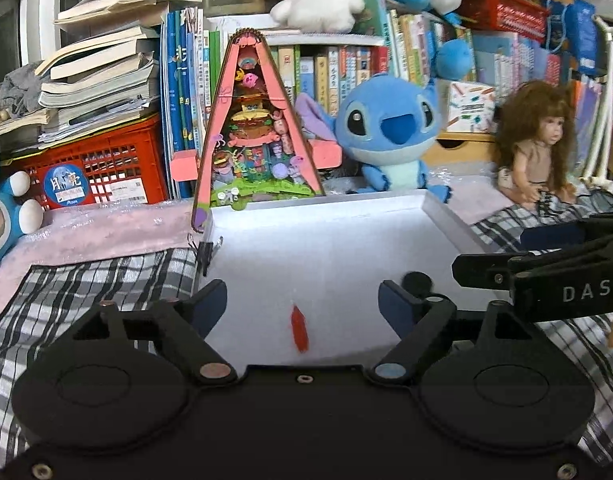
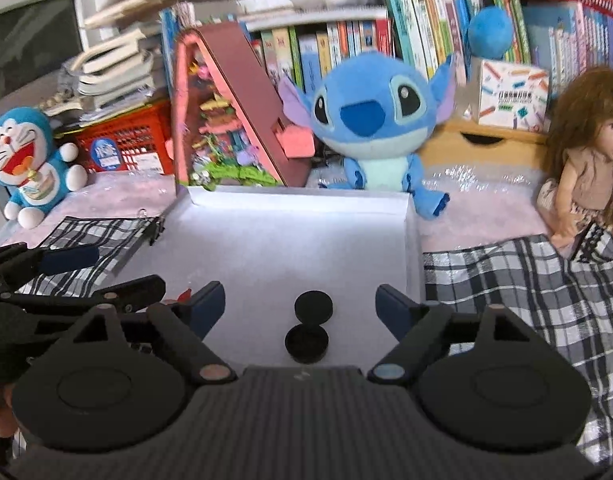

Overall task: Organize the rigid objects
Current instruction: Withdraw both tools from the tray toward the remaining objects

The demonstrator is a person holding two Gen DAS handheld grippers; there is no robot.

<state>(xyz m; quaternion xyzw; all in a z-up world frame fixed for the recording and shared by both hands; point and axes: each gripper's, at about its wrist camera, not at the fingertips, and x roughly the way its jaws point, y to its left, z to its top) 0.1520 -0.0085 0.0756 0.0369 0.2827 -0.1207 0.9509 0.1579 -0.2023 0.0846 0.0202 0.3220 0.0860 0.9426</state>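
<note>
White "DAS" lettering [image 1: 585,291] on the right gripper [image 2: 298,306]; both it and left gripper [image 1: 302,304] with fingers spread, empty.

A child's room in a home, by the look of it; a blue plush toy [image 1: 390,136] sits against crammed shelves of picture books [image 1: 338,68]; a long-haired doll [image 1: 536,148] rests on the checked cloth [image 2: 526,280]; a red crate [image 1: 102,168] carries stacked books.

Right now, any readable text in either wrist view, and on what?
"DAS": white letters on the right gripper body, cut off by the left wrist frame edge.
"月亮": round sticker on the red crate.
Book spines, crate paper label and patterned box: too small or blurred to read.
</note>
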